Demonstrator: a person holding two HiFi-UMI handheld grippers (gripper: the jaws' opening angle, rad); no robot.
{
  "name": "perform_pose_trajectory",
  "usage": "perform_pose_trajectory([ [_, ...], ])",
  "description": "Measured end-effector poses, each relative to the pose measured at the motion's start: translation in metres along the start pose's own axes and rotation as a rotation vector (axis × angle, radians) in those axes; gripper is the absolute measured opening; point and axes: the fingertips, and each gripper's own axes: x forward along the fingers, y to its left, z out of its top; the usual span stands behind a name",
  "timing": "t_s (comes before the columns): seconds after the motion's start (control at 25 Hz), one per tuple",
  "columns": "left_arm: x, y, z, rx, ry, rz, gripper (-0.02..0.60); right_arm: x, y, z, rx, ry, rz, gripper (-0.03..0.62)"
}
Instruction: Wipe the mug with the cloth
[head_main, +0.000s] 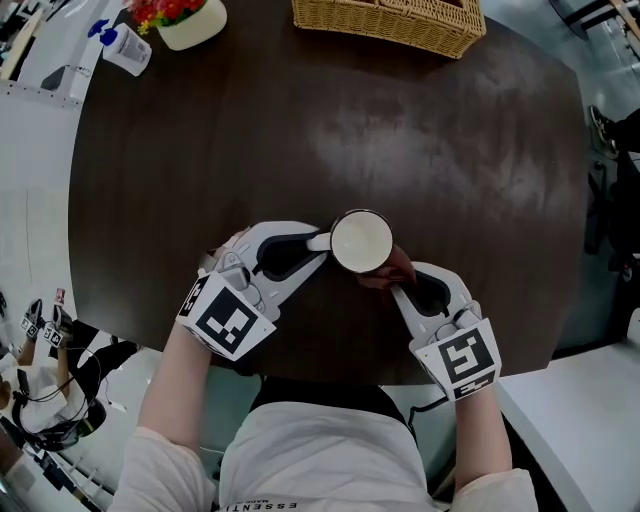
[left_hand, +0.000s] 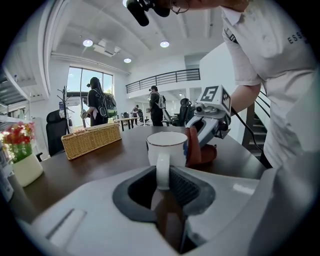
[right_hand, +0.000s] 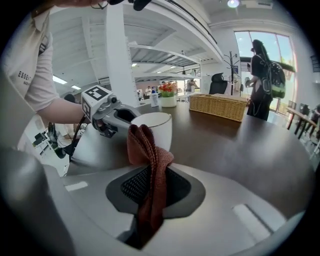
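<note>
Two grippers at work: left gripper (head_main: 318, 242) clamps the handle (left_hand: 162, 165) of the white mug (head_main: 361, 241), steadying it upright on the dark surface (head_main: 300, 130), while right gripper (head_main: 396, 286) pinches the rust-red cloth (head_main: 384, 272) against its side, seemingly to wipe.

left gripper (head_main: 322, 241): jaws clamped | right gripper (head_main: 396, 287): jaws clamped | forearms converge inward, tips seemingly close together

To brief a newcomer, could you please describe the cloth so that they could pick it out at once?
On the dark table, near the person's edge, stands a white mug, its handle gripped by the left claw. At the mug's right side is the cloth, pinched in the right claw. It is the only reddish-brown, woven thing among white and grey parts.
</note>
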Motion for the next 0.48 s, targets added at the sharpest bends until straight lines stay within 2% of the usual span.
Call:
perform_pose_trajectory([
  [0.28, 0.001, 0.0, -0.004, 0.002, 0.016, 0.001, 0.078, -0.001, -0.06, 0.008, 0.01, 0.036, -0.178, 0.083],
  [0.4, 0.001, 0.0, -0.004, -0.008, 0.032, 0.008, 0.078, 0.005, -0.072, 0.02, 0.059, 0.022, -0.204, 0.083],
  [0.48, 0.001, 0.0, -0.004, -0.018, 0.038, 0.015, 0.078, 0.012, -0.068, 0.028, 0.057, 0.011, -0.188, 0.083],
])
